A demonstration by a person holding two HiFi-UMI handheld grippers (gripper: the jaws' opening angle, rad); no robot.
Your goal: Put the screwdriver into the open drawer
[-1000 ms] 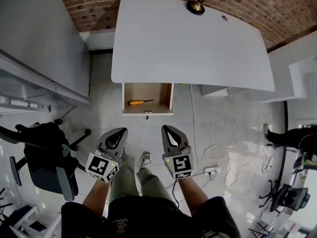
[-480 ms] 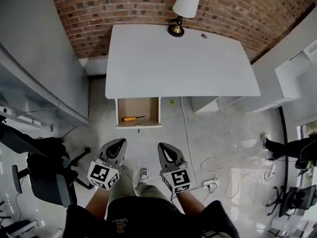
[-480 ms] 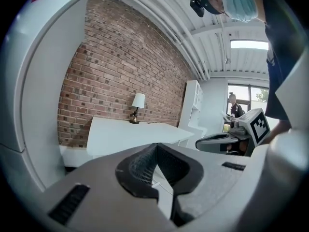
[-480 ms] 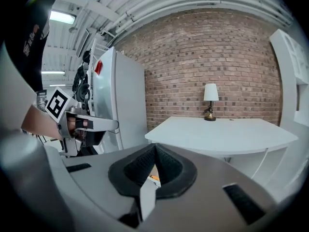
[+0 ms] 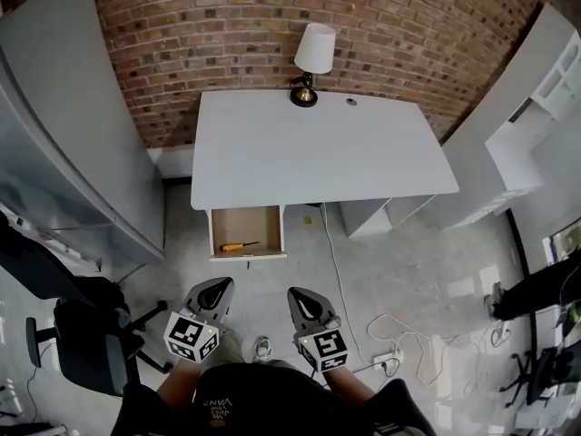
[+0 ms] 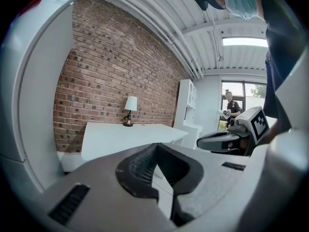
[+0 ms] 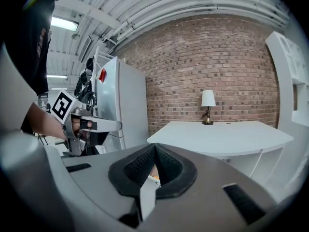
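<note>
Under the left end of the white tabletop (image 5: 318, 153), the drawer (image 5: 259, 223) stands pulled out, and there it is: the screwdriver (image 5: 238, 246), yellow handle and all, lying flat on the drawer's wooden bottom, near the front edge. So the thing the job is about looks to be home already. The person stands well back from the desk, on the open floor (image 5: 363, 262), with both tools held low in front of the body and pointing toward the drawer. The left gripper (image 5: 218, 285) carries nothing; its fingers (image 6: 140, 166) are drawn together at the tips, with only the room showing past them. Same story on the right gripper (image 7: 153, 149): fingers (image 7: 140, 170) closed up tight, nothing pinched between the ribbed pads. Up on the tabletop only the lamp (image 5: 311, 62) sits against the brick wall (image 5: 227, 34), far from any of this. By my reading the placing step is over and both hands are clear of the drawer. Nothing more seems needed for the task as worded; if the drawer is to be shut, that would call for stepping in again and pushing on its front panel.
</note>
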